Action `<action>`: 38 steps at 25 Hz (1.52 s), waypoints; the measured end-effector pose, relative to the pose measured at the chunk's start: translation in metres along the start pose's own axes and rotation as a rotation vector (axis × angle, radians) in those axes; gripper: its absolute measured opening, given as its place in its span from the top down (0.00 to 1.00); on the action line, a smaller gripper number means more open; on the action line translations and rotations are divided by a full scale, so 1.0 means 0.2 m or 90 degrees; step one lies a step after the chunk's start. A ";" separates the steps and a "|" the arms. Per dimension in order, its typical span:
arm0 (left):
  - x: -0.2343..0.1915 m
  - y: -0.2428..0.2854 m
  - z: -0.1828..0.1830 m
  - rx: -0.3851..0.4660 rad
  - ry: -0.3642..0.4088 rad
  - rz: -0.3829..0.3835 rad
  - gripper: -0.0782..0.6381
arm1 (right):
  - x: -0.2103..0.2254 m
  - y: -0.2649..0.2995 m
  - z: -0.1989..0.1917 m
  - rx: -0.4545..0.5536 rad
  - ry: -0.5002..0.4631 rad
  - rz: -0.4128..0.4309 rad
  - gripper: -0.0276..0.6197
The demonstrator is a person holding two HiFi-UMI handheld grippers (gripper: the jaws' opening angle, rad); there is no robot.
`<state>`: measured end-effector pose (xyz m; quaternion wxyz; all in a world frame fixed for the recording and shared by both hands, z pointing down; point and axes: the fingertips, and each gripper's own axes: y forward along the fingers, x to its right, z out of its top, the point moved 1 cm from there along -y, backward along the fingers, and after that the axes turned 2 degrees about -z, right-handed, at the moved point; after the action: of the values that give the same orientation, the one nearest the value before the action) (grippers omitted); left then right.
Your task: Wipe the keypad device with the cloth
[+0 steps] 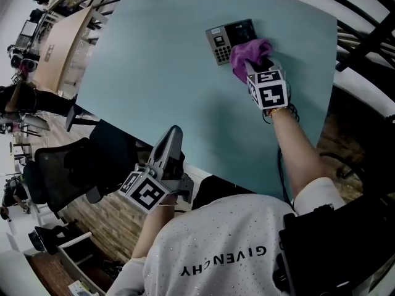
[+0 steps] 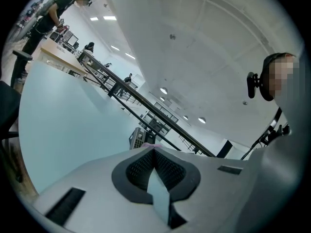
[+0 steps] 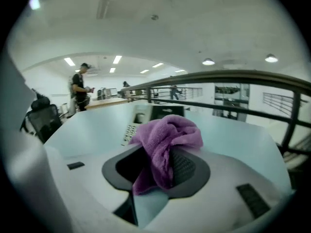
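While the pale table point(image 1: 160, 91) spreads wide, the keypad device point(image 1: 221, 42) lies flat on it just ahead and slightly left of the right gripper point(image 3: 163, 159), its long axis crosswise to the jaws. It is dark, with grey keys on its left part. That gripper clenches a bunched purple cloth point(image 1: 248, 53), which covers the device's right end, probably touching it. Well back, the left gripper point(image 1: 174, 134) hangs closed and empty.
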<state>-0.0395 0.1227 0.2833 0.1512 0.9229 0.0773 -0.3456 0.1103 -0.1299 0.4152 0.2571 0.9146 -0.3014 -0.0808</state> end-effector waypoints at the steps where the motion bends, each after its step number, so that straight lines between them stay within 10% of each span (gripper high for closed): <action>1: 0.00 0.01 0.00 0.000 -0.002 0.000 0.89 | -0.12 0.01 0.04 0.019 -0.053 0.045 0.73; 5: 0.03 0.01 0.00 -0.003 0.008 -0.003 0.89 | -0.45 0.05 0.01 -0.001 -0.278 0.162 0.73; 8: 0.04 0.00 0.01 -0.002 0.016 0.002 0.89 | -0.45 0.11 -0.10 -0.095 -0.319 0.168 0.73; 38: -0.18 0.16 0.14 -0.021 0.010 -0.010 0.89 | 0.42 -0.03 -0.21 -0.142 0.126 -0.075 0.73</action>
<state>-0.0758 0.0809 0.2939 0.1630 0.9225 0.0913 -0.3378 0.1936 -0.1590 0.4485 0.3800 0.9000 -0.2098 -0.0384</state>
